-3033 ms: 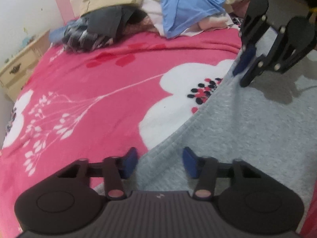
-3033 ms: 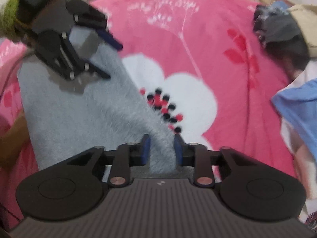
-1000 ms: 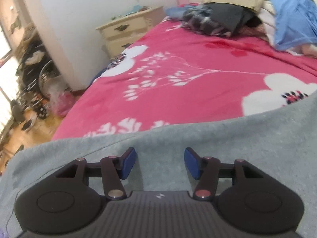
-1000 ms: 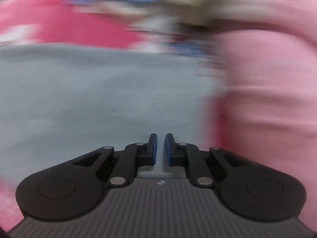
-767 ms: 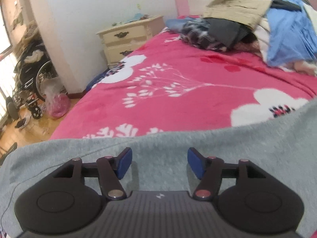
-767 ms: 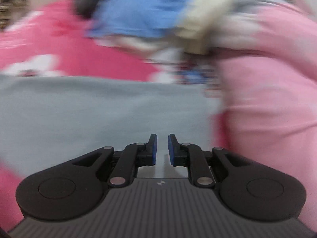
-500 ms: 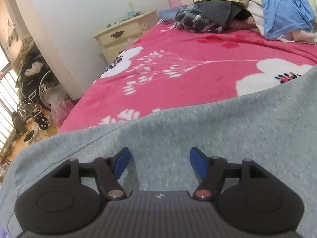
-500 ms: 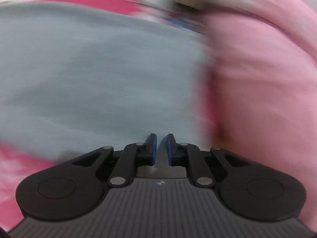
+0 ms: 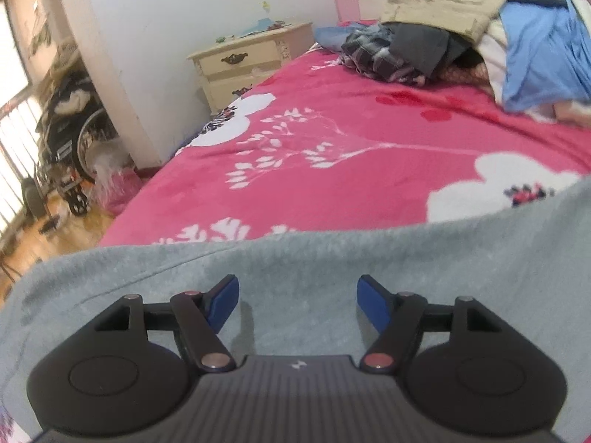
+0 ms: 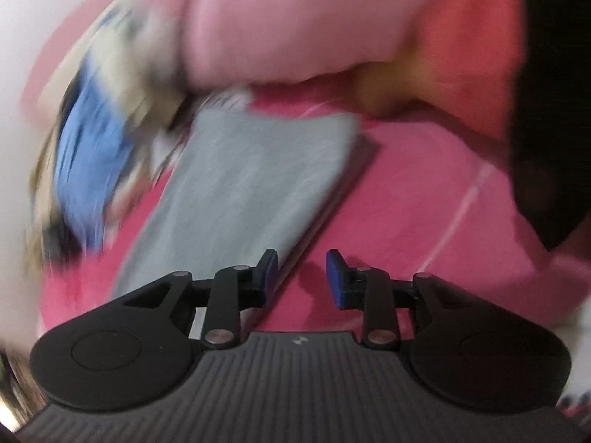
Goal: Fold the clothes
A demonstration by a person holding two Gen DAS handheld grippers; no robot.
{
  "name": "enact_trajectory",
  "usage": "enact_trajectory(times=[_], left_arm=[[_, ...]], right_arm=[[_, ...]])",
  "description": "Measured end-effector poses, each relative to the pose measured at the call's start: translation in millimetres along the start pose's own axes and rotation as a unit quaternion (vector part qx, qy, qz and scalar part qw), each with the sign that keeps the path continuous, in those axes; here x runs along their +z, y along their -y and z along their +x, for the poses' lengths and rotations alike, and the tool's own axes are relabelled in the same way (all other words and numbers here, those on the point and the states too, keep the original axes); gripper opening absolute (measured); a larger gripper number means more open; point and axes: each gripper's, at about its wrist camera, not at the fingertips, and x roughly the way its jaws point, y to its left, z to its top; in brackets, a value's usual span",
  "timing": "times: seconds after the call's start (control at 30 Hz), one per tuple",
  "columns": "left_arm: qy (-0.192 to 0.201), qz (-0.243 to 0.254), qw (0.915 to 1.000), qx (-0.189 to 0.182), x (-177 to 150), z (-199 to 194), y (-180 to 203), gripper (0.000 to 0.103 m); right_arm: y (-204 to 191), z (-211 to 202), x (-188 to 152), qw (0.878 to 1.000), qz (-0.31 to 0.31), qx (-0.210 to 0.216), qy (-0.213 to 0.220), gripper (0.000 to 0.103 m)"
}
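Between folds, judging by both claws free. Left claw [image 9: 297,301] spread wide above the grey garment [image 9: 332,258], gripping nothing. Right claw [image 10: 301,277] opening, nothing between its pads (view badly blurred), garment edge just left of it. Next move likely calls for pinching an edge again. Grey, fleecy, lying flat on the near part of the pink bed [image 9: 332,140]; heap of clothes [image 9: 461,37] far right.

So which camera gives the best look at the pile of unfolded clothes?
The left wrist view: the pile of unfolded clothes lies sharp at the bed's far end. In the right wrist view it is only a motion-blurred smear.
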Motion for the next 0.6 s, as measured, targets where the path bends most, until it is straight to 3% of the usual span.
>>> enact_trajectory(times=[0.1, 0.23, 0.43, 0.6], left_arm=[[-0.007, -0.032, 0.9993, -0.02, 6.3, -1.0, 5.1, 0.072], [-0.005, -0.035, 0.9986, -0.038, 16.3, -3.8, 17.9, 0.072], [0.008, 0.013, 0.9982, -0.057, 31.8, -2.2, 51.8, 0.072], [0.016, 0.022, 0.9964, -0.08, 39.4, -3.9, 75.9, 0.072]], right_arm=[[10.1, 16.0, -0.3, 0.998, 0.062, 0.016, 0.012, 0.033], [19.3, 29.0, -5.8, 0.992, 0.117, 0.031, 0.029, 0.033], [35.8, 47.0, 5.8, 0.983, 0.167, 0.057, 0.048, 0.033], [45.2, 60.6, 12.6, 0.974, 0.205, 0.072, 0.067, 0.032]])
